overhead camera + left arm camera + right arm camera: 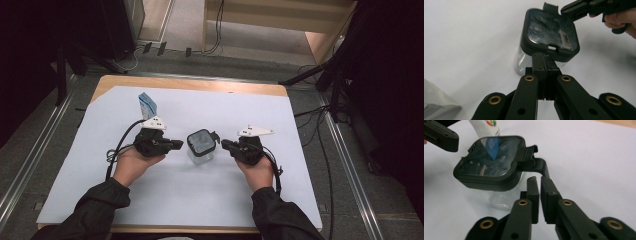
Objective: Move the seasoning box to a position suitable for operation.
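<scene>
Near the middle of the white-covered worktop [280,190] stands a clear jar [201,156] with a dark square lid [201,142], upright, between the two hand-held grippers. At its left, the left hand-held gripper [181,144], resting in an upturned hand [135,162], pointing toward the jar, tip just beside the lid's near edge. In the left gripper view, jaws pressed flat together with nothing between them, the closed tip right at the lid's rim [549,51] by a small white notch; whether touching or just short, cannot tell. At the jar's right, the right hand-held gripper [225,144], also cradled in an upturned hand [257,170], pointing in at the lid's hinge side. In the right gripper view, jaws drawn nearly together, a thin slit between the pads, nothing pinched; the tip just below a black latch tab [530,151] and a bent black arm [541,167] that sticks out from the lid's corner, near but not clearly touching. Lid glossy, reflecting a blue shape. Behind the left hand-held gripper, farther up the worktop, a small white and blue packet [147,105] standing upright, well apart from the jar. Dark sleeves at the bottom edge of the high view, cables trailing from both tools.
</scene>
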### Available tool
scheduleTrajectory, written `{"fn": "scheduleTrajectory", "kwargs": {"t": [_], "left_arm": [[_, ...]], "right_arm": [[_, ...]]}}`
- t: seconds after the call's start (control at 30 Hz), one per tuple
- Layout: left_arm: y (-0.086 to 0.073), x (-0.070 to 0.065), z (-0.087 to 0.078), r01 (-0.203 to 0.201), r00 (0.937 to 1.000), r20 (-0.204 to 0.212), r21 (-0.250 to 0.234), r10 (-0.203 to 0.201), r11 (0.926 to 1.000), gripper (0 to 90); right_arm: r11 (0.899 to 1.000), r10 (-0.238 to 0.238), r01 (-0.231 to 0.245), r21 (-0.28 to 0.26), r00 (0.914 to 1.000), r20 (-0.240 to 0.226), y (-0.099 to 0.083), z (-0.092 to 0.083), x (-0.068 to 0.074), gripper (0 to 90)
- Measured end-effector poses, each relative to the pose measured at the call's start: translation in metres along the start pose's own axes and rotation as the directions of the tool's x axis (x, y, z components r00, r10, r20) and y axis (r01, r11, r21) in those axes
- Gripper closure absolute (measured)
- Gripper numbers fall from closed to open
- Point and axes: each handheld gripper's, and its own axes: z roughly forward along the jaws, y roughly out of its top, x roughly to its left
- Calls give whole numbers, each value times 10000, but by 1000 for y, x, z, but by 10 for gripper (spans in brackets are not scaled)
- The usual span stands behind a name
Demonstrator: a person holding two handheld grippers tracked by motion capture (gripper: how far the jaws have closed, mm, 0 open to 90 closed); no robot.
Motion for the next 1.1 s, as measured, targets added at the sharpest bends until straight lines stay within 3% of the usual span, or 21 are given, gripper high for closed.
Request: {"fn": "scheduleTrajectory", "kwargs": {"t": [0.2,0.27,0.6,1.1], "left_arm": [[-2,-1,6,-33,10000,-54,54,34,10000,900],[-4,-1,8,-15,9999,-170,5,15,10000,900],[-5,-2,21,128,9999,75,247,-130,9996,900],[-6,2,22,127,9995,280,402,-138,9991,900]], "right_arm": [[9999,25,-19,165,9993,-368,-2,9,4,900],[9997,-50,57,231,9996,-265,-3,15,9,900],[9997,118,-111,210,9995,-306,-3,20,8,900],[9992,255,-247,302,9993,-261,-4,21,12,900]]}}
